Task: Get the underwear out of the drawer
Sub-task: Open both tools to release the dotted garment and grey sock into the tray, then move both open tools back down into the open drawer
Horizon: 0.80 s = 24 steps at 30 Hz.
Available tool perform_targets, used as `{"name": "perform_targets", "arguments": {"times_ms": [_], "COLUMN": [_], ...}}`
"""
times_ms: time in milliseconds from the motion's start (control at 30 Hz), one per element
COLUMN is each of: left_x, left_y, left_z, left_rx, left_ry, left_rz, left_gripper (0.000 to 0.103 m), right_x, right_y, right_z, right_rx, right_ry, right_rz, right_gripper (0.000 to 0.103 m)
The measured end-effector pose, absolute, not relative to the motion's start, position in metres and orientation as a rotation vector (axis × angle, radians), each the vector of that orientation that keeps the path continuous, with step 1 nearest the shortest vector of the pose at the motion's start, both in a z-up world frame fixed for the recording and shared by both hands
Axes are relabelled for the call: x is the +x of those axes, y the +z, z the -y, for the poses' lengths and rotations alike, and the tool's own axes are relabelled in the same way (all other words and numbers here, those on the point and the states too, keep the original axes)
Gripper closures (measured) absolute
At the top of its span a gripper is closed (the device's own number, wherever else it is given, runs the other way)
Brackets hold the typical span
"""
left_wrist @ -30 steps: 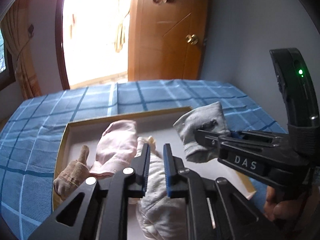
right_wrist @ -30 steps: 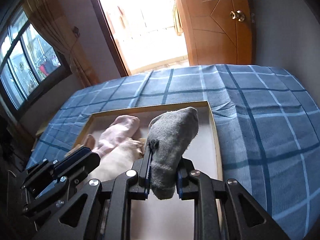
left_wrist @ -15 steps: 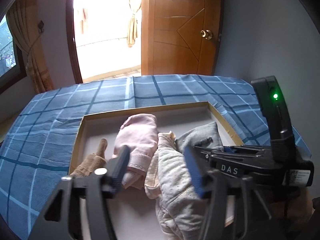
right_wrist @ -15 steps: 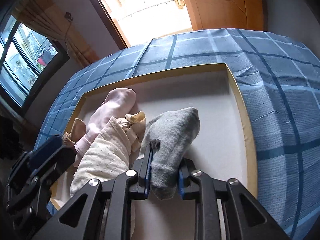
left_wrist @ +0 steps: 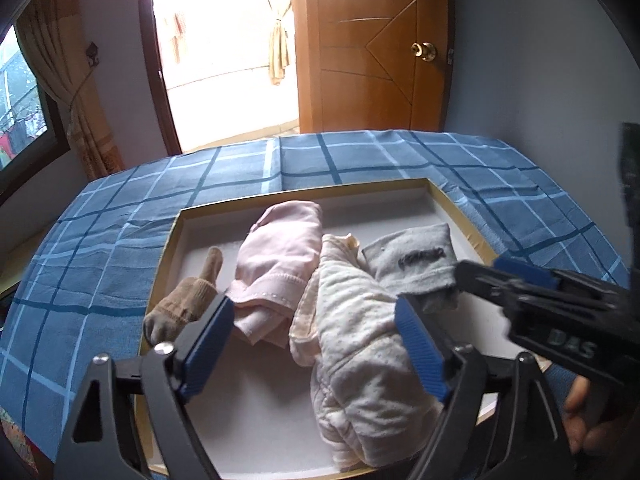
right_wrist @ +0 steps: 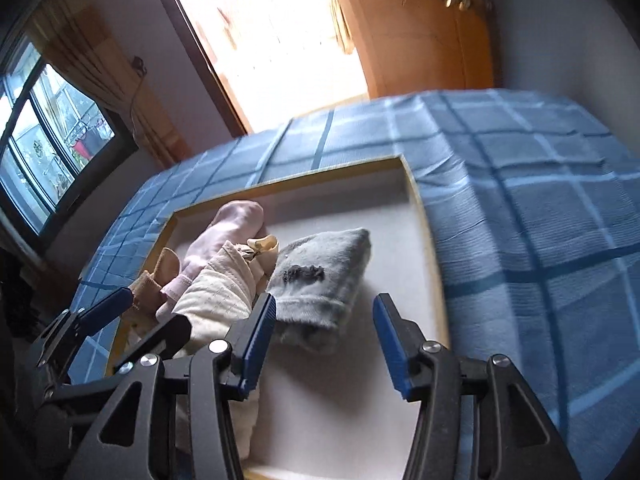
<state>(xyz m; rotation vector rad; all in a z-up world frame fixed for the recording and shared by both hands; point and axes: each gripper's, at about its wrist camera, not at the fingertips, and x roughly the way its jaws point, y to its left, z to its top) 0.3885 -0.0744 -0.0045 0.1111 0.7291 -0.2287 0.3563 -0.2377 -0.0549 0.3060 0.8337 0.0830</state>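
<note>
Both your claws gape wide and empty, left claw (left_wrist: 316, 344) over the cream underwear (left_wrist: 360, 344) lying low-centre in the drawer (left_wrist: 320, 192), right claw (right_wrist: 324, 344) beside the grey sock (right_wrist: 320, 276); reach stage—next, lower and close on underwear only.

At frame centre the drawer (left_wrist: 170, 240) sat on the bed (left_wrist: 100, 232), holding four garments side by side: sock (left_wrist: 180, 304), underwear (left_wrist: 280, 252), bundle (left_wrist: 360, 340), folded sock (left_wrist: 416, 264).

I see a blue plaid bedspread (left_wrist: 120, 240), a gold-rimmed white drawer (left_wrist: 304, 192), pink underwear (left_wrist: 280, 248), a cream dotted garment (left_wrist: 360, 340), a grey sock (right_wrist: 324, 276) and a tan sock (left_wrist: 180, 308).
</note>
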Motion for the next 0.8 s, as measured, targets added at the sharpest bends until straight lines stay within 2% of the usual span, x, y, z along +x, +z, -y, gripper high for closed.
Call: {"name": "perform_targets", "arguments": {"times_ms": [133, 233, 800], "left_x": [0.383, 0.38, 0.359], "left_y": [-0.009, -0.01, -0.014], "left_z": [0.074, 0.075, 0.055], "left_rx": [0.119, 0.126, 0.081], "left_ry": [-0.209, -0.207, -0.152], "left_rz": [-0.73, -0.733, -0.687], "left_gripper": [0.012, 0.012, 0.012], "right_x": [0.337, 0.327, 0.296], "right_y": [-0.049, -0.05, -0.043], "right_z": [0.24, 0.239, 0.23], "right_rx": [0.317, 0.321, 0.317], "right_ry": [0.083, 0.083, 0.08], "right_rz": [-0.772, -0.751, -0.655], "right_gripper": [0.048, 0.04, 0.04]}}
